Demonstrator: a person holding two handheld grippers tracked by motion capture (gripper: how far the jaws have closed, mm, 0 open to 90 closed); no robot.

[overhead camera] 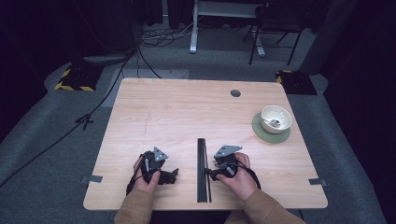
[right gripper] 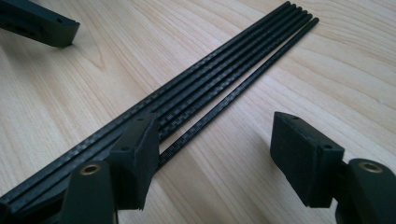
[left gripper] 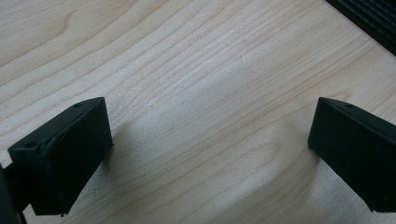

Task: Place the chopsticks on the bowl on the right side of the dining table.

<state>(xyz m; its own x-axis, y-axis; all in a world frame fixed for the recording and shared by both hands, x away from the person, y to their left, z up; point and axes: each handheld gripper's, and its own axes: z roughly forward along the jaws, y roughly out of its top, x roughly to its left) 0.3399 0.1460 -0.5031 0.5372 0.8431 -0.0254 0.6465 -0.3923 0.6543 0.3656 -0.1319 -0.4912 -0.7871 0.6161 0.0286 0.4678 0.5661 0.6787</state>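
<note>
At the near edge of the desk point(overhead camera: 140, 98) we have a gripper in each hand, low over the wood. Our left gripper point(overhead camera: 161, 175) rests a little apart from the work, its jaws standing wide with only bare grain between them; a corner of the dark rods just enters the top right of the left gripper view. Our right gripper point(overhead camera: 215, 171) sits right beside the bundle of thin black rods point(overhead camera: 201, 170), which lies as a straight strip running away from us down the middle of the near half of the desk. From the right gripper view we count several carbon-weave rods point(right gripper: 219, 70) lying side by side and touching, with one rod point(right gripper: 243, 86) slightly parted from the rest on the open side. The right jaws are spread wide and grip nothing: one jaw stands over the near end of the bundle, the other is well off to the side over bare wood, and the parted rod runs out from beside the first jaw into the gap.

We judge this to be the approach to a pick, with the loose rod as the likeliest target. The next move, as we read it, calls for settling the jaws so that only that one rod lies between them, then closing gently; a thin rod flat on wood is easy to pinch askew or to roll into its neighbours.

Farther off, near the right edge, a white bowl point(overhead camera: 276, 118) with a spoon point(overhead camera: 272, 122) in it stands on a green coaster point(overhead camera: 259, 132), well apart from our work.
</note>
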